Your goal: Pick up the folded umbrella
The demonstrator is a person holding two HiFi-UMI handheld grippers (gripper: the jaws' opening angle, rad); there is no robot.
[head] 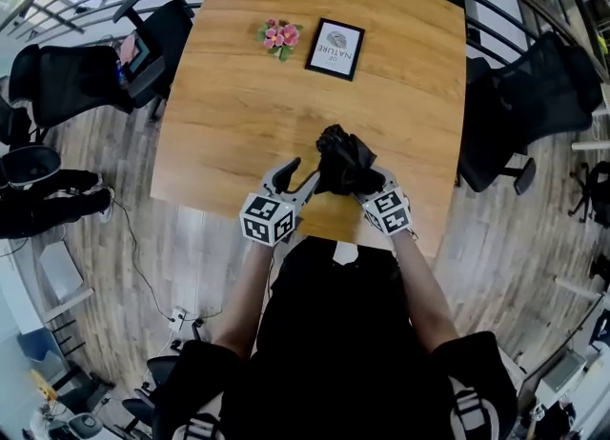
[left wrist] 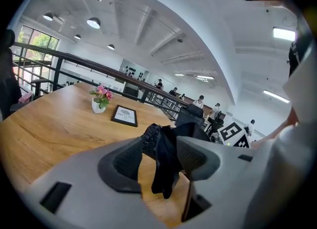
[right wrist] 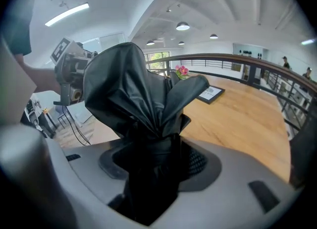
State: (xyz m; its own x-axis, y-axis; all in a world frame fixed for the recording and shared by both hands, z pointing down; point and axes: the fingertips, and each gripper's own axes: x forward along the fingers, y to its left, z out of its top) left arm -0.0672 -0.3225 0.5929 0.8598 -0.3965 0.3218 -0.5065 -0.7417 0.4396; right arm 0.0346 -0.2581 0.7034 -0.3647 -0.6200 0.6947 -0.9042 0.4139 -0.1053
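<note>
Right gripper [right wrist: 158, 158] clamps its jaws on the folded black umbrella [right wrist: 133, 89], held over the near edge of the wooden table [head: 238, 114]. Only that gripper's view shows the fabric bunched above the pads. The left gripper view shows the left gripper [left wrist: 159, 146] with jaws apart and a loose fold hanging between them. In the head view both grips are hidden.

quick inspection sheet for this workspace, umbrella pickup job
surface: wooden table
job's things: black folded umbrella, held above the table's near side
clutter: flower pot and framed picture, far side
grippers: right claw shut on the umbrella; left claw open, umbrella fabric hanging between its jaws
cables: cable on the floor, left of the table
surroundings: black office chairs on both sides
</note>
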